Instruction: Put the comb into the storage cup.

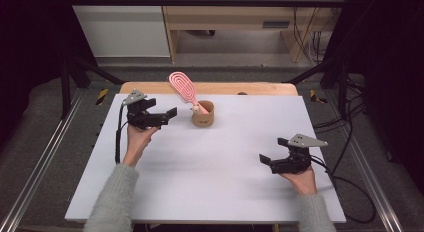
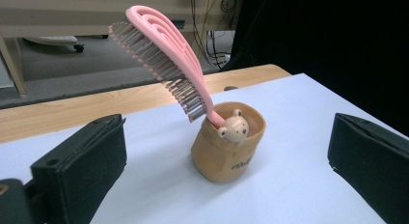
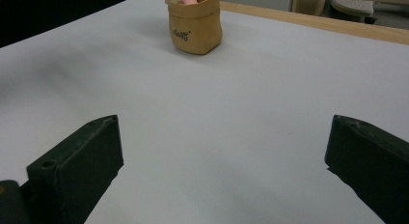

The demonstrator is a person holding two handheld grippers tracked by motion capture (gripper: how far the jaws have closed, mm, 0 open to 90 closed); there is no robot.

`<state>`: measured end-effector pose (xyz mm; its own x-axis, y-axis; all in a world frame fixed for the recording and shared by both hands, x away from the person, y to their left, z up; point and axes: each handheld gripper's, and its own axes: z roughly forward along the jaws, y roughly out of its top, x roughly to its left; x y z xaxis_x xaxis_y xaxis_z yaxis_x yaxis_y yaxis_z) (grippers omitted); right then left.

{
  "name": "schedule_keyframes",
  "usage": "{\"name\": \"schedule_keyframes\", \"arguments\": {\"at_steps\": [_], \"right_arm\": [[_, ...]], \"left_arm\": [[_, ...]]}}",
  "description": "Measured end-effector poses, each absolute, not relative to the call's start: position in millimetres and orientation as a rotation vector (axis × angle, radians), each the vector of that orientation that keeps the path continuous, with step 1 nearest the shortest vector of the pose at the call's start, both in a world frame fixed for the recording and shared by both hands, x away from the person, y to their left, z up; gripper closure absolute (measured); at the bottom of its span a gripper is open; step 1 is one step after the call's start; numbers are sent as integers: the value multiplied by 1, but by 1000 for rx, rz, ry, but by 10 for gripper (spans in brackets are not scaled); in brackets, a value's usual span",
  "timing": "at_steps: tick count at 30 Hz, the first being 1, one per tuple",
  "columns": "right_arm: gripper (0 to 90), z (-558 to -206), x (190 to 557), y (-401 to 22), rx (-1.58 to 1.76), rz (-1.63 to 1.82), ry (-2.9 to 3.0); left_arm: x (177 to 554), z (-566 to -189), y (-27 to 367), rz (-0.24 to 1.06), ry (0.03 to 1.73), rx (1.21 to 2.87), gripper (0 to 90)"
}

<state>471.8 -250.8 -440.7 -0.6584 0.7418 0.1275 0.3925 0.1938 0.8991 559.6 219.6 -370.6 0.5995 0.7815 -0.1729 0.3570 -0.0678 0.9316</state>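
Note:
A pink hairbrush [image 1: 182,87] [image 2: 164,60] stands handle-down in a small tan pot [image 1: 203,114] [image 2: 229,149] [image 3: 195,28] near the back middle of the white board [image 1: 210,162]. A little bear figure [image 2: 234,128] peeks over the pot's rim. My left gripper [image 1: 167,112] [image 2: 226,171] hovers just left of the pot, open, its jaws wide apart with nothing between them. My right gripper [image 1: 272,152] [image 3: 224,173] is held low at the board's front right, open and empty, facing the pot from a distance.
A wooden table edge [image 1: 250,88] runs behind the board. Cables [image 1: 350,187] trail off the right side. Metal rails [image 1: 30,172] flank the board, and a wooden cabinet [image 1: 225,22] stands farther back.

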Motion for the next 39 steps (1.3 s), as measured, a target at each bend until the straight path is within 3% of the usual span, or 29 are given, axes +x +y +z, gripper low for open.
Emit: {"name": "schedule_keyframes", "arguments": {"at_steps": [19, 39], "right_arm": [[1, -441, 472, -251, 1068, 1461, 2131], [1, -442, 472, -250, 1052, 1460, 2137]], "left_arm": [[513, -380, 238, 466, 880, 1718, 0], [478, -423, 270, 468, 894, 1784, 1]]}}
